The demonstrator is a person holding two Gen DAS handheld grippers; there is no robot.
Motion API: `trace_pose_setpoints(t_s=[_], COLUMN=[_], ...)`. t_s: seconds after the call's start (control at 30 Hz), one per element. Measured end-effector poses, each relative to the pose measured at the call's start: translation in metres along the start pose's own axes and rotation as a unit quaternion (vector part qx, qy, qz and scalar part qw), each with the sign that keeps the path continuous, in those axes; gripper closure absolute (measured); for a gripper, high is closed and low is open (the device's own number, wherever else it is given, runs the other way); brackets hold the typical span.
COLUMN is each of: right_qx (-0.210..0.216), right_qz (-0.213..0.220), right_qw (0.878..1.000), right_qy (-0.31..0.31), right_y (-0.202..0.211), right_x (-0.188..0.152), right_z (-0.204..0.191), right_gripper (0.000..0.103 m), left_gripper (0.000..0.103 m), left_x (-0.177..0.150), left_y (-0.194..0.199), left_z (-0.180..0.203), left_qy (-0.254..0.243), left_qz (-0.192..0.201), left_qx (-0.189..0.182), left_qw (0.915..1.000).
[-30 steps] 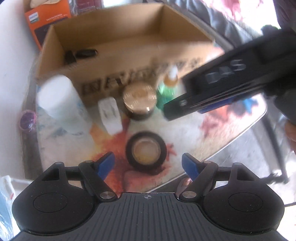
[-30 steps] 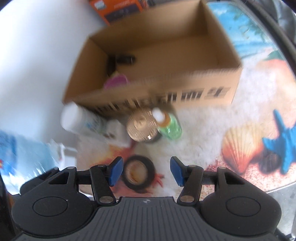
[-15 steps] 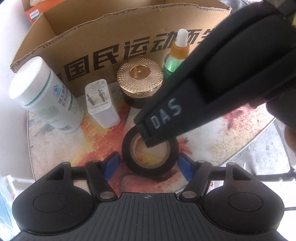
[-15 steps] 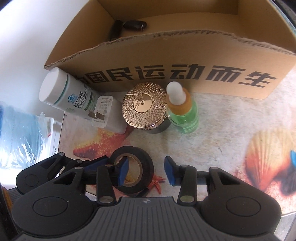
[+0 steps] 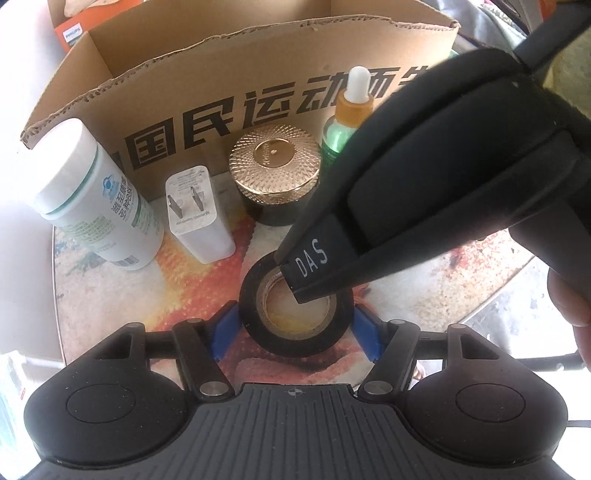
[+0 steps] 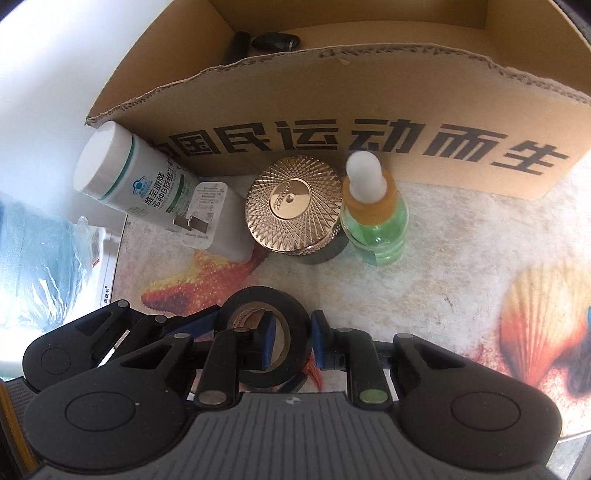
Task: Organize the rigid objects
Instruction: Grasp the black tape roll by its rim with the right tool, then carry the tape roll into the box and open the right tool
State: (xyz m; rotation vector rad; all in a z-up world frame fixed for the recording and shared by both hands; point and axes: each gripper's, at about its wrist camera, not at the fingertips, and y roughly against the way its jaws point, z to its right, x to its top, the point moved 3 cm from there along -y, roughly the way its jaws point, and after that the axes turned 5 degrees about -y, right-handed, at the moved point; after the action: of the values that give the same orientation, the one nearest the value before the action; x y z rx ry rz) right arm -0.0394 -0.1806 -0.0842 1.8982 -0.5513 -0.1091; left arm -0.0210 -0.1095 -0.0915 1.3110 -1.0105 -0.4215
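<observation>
We see a black tape roll (image 5: 295, 317) lying flat just in front of a cardboard box (image 5: 236, 85). Our right gripper (image 6: 290, 341) has just closed, pinching the roll's wall, one finger inside. Our left gripper (image 5: 295, 334) has narrowed around the roll's outside, blue pads (image 5: 225, 332) touching or nearly so.

Orange Philips box (image 5: 72, 35) behind, plastic bag (image 6: 33, 266) beside.

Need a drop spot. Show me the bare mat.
Free: mat right of the dropper bottle, in front of the box. Crowded: white bottle, charger and jar along the box, tape in front.
</observation>
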Motion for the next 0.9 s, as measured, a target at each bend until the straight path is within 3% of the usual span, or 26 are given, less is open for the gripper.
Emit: trace_pose_setpoints(t_s=[0.23,0.47,0.7,0.9], right_qx=[0.002,0.005,0.001,0.005], right_qz=[0.011,0.039,0.102,0.155], right_qw=[1.000,0.999,0.995,0.988], right_qy=[-0.014,-0.021,-0.013,-0.007], right_y=[0.016,0.059,0.136,0.191], right_x=[-0.006,-0.008,0.005,0.040], right_z=[0.002,-0.006,-0.027,-0.041], right_gripper=[0.081,0.081,0.081,0.080], left_gripper=[0.037,0.037,0.037,0.037], left_x=[-0.001,0.007,0.039,0.078], left_y=[0.019,0.058,0.121,0.161], left_z=[0.008,0.012,0.009,0.001], left_qy=[-0.006,-0.007,-0.011,-0.012], left_qz=[0.011,0.029,0.086,0.135], left_qx=[-0.006,-0.009,-0.009,0.009], left_qw=[0.9999,0.9995,0.9962,0.9907])
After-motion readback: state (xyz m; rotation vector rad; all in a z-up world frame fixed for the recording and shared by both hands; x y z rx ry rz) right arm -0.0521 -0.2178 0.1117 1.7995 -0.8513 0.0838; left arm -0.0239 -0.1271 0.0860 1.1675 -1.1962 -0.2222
